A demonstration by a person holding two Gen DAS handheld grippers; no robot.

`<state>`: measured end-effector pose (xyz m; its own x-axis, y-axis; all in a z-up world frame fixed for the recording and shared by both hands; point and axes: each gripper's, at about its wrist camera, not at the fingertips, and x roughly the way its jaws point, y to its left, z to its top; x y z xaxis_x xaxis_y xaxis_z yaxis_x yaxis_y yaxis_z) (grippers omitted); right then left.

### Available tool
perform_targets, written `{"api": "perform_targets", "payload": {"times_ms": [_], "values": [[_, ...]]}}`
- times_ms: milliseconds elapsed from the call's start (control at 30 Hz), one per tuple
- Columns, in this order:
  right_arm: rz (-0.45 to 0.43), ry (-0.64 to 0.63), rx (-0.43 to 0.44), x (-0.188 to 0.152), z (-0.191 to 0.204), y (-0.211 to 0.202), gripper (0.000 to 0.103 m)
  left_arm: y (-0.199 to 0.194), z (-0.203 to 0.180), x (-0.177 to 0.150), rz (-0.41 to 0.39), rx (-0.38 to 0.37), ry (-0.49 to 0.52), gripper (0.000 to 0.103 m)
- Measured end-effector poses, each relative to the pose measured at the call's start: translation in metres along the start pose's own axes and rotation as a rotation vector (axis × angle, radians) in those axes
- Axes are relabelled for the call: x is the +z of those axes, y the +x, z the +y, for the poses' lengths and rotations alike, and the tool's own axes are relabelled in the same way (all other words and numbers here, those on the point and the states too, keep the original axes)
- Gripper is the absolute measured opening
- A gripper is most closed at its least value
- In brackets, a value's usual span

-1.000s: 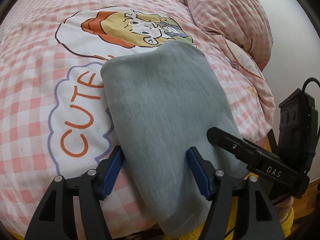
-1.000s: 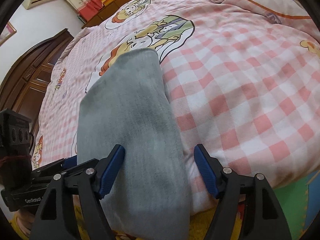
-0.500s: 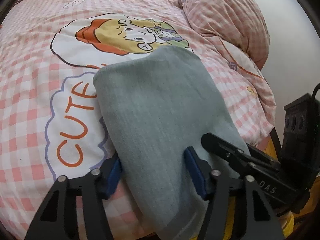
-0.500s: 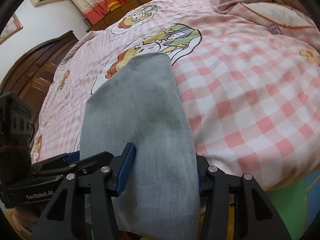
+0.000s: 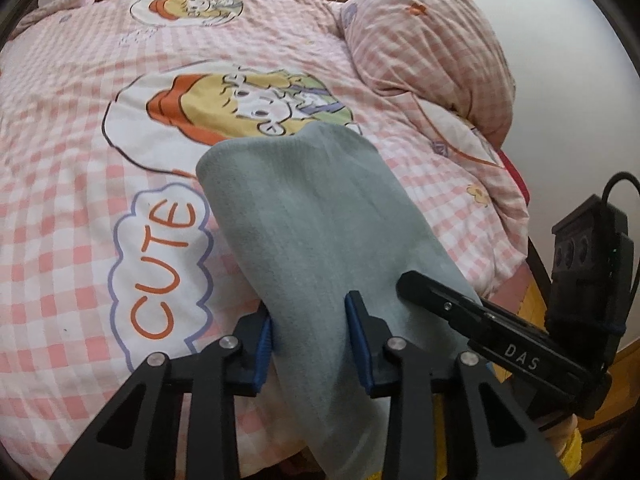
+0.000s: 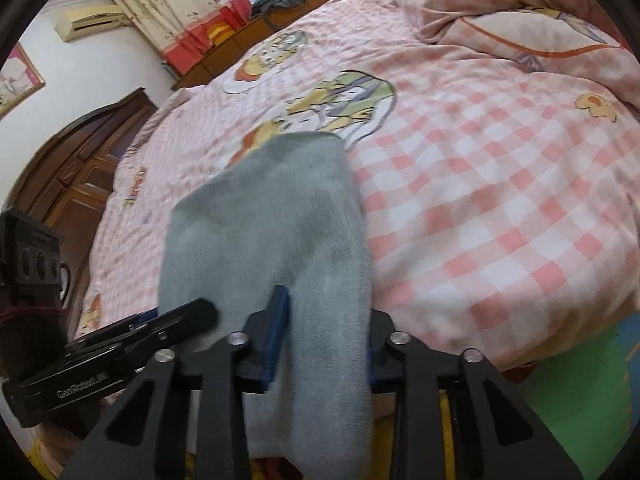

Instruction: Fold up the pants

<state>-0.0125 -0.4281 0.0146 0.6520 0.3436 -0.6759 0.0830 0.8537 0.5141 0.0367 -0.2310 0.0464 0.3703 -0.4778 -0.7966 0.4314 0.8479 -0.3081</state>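
Note:
Grey-blue pants (image 5: 316,232) lie folded lengthwise on the pink checked bedspread (image 5: 72,184), their near end hanging over the bed's front edge. My left gripper (image 5: 310,336) is shut on the left part of that near end, blue pads pressing the cloth. In the right wrist view the same pants (image 6: 272,224) run away from me, and my right gripper (image 6: 326,340) is shut on their right part. The right gripper's black body (image 5: 500,340) shows at the right of the left wrist view; the left gripper's body (image 6: 100,364) shows at the left of the right wrist view.
A pink checked pillow (image 5: 432,40) and bunched duvet lie at the far right of the bed. A dark wooden wardrobe (image 6: 80,160) stands left of the bed. A green mat (image 6: 592,400) covers the floor at the right. A wooden headboard shelf (image 6: 312,4) runs along the back.
Both grippers have closed from open onto the near end of the pants and lifted it slightly, so the cloth now rises between the pads.

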Motion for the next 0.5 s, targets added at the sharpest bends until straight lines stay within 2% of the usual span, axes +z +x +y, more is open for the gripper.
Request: {"api": "perform_targets", "payload": {"times_ms": [133, 200, 333, 433, 500], "values": [[0.017, -0.026, -0.024, -0.006, 0.009, 0.004, 0.030, -0.009, 0.002, 0.000, -0.020, 0.012, 0.002, 0.032], [0.028, 0.005, -0.024, -0.006, 0.005, 0.008, 0.031, -0.008, 0.009, 0.000, -0.006, 0.004, -0.025, 0.032], [0.053, 0.034, -0.015, -0.008, -0.004, 0.018, 0.037, -0.001, 0.024, -0.002, 0.020, -0.014, -0.093, 0.032], [0.068, 0.037, -0.002, -0.008, -0.007, 0.027, 0.044, 0.009, 0.028, -0.003, 0.044, -0.001, -0.096, 0.034], [0.078, 0.033, 0.010, -0.007, -0.006, 0.033, 0.045, 0.016, 0.030, -0.003, 0.051, 0.012, -0.094, 0.038]]}}
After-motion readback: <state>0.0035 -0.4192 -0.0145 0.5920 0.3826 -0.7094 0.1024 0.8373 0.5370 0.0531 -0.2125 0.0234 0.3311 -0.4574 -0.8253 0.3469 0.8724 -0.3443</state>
